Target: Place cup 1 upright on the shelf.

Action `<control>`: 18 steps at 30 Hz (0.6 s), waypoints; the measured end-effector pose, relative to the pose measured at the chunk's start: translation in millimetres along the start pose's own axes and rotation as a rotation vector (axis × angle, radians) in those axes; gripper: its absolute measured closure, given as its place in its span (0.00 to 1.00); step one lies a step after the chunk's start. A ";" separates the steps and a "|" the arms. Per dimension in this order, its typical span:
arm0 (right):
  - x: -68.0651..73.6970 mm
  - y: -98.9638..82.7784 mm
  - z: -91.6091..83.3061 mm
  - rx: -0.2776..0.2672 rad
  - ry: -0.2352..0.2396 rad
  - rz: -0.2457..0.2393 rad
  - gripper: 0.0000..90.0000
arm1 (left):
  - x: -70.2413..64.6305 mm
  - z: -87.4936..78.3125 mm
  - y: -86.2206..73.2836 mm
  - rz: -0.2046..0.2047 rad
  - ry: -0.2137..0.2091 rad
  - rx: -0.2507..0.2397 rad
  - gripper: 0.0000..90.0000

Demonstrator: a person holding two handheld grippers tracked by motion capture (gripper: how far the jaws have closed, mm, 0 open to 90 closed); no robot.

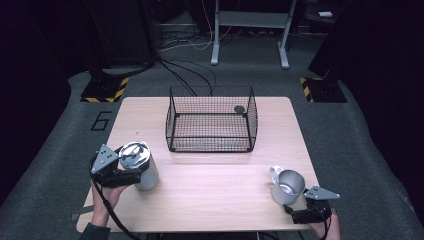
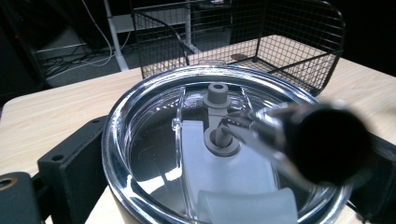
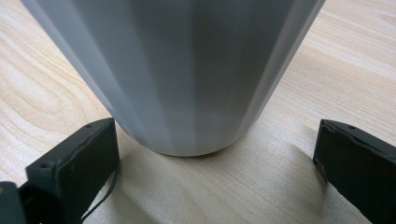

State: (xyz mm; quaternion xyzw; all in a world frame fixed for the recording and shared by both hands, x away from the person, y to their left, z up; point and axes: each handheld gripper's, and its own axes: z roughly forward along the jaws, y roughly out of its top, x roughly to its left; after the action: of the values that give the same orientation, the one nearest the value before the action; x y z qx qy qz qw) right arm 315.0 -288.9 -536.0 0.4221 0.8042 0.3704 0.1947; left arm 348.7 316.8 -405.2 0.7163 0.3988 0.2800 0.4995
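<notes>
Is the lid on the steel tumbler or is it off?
It is on. The clear lid sits inside the rim of the steel tumbler, which stands upright on the table between the jaws of the left gripper.

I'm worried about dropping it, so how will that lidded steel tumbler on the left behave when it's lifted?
The tumbler looks rigid, and its smooth metal wall is probably slippery. The left gripper grips it near the top, so it may swing. Its clear lid should limit spills.
</notes>
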 end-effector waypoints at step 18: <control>-0.1 0.2 0.1 0.001 0.002 0.001 0.00 | -9.3 8.3 25.6 0.056 -0.053 -0.002 0.04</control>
State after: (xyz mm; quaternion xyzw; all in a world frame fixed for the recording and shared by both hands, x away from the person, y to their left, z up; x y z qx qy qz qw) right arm 315.2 -288.9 -535.9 0.4222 0.8044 0.3704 0.1933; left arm 357.9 300.2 -384.1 0.7337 0.3651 0.2753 0.5027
